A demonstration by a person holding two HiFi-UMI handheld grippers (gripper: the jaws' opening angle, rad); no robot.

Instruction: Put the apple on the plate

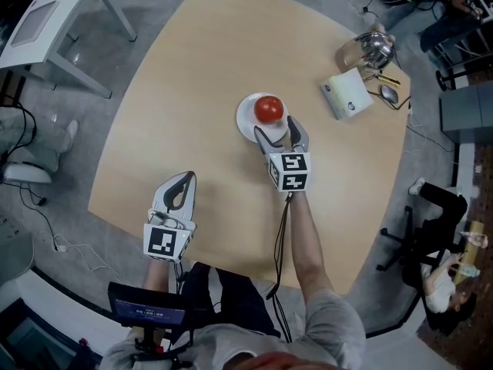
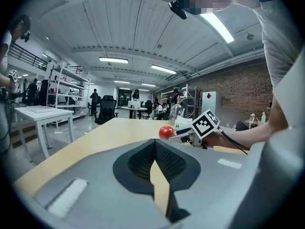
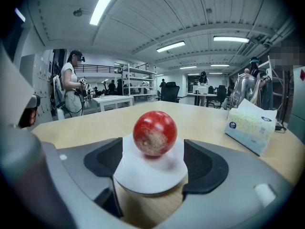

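A red apple [image 1: 268, 109] rests on a small white plate [image 1: 246, 123] near the middle of the round wooden table [image 1: 192, 91]. My right gripper [image 1: 277, 134] is open just behind the plate, its jaws either side of the plate's near edge and holding nothing. In the right gripper view the apple [image 3: 155, 133] sits on the plate [image 3: 145, 178], apart from both pads of the gripper [image 3: 155, 165]. My left gripper [image 1: 183, 183] is shut and empty near the table's front left edge. In the left gripper view its jaws [image 2: 155, 149] meet, with the apple [image 2: 166, 132] farther off.
A tissue box [image 1: 349, 93] lies at the table's far right, with a metal pitcher [image 1: 375, 46] and a computer mouse [image 1: 389, 93] beside it. A white side table [image 1: 46, 21] stands off to the far left. An office chair [image 1: 431, 206] is at the right.
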